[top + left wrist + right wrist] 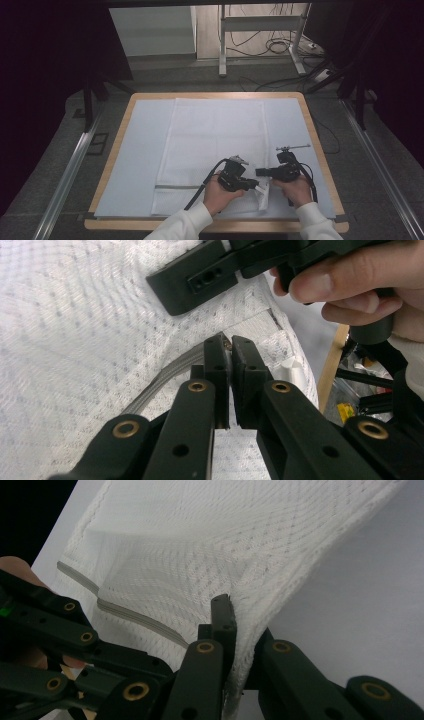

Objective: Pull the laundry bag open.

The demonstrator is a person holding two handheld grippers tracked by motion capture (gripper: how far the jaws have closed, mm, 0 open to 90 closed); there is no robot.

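Both tongs, left (251,185) and right (260,172), are clamped on the white towel's (215,145) near right corner (lifted off the tabletop (320,150)). Risk: thin grip slips if pulled unevenly.
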